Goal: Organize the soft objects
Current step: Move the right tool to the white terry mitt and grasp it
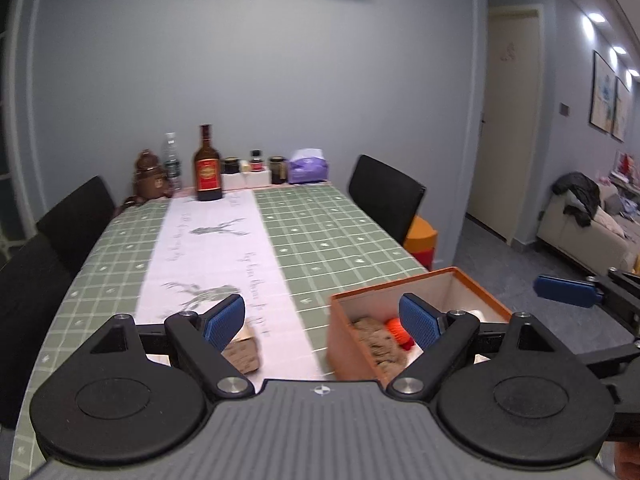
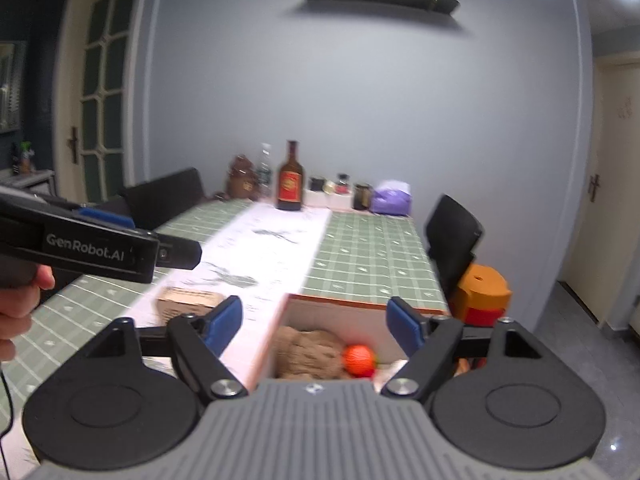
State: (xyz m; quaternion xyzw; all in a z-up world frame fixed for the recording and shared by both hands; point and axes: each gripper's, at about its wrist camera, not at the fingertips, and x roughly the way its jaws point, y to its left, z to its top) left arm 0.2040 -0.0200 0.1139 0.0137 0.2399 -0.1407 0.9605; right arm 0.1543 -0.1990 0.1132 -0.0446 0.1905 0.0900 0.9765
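Both your claws, left [image 1: 323, 318] and right [image 2: 315, 322], stood apart, empty; plush [image 2: 310, 354] and ball [image 2: 359, 360] lay in box [image 2: 360, 306] on table [image 2: 368, 256]; looked light, squashy; pinch plush mid-body

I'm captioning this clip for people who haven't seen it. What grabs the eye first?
The orange box at the table's near edge, holding a bright orange ball beside a brown fuzzy bundle. Both tongs, left and right, stand open and empty above it. A dark red-labelled bottle stands at the far end.
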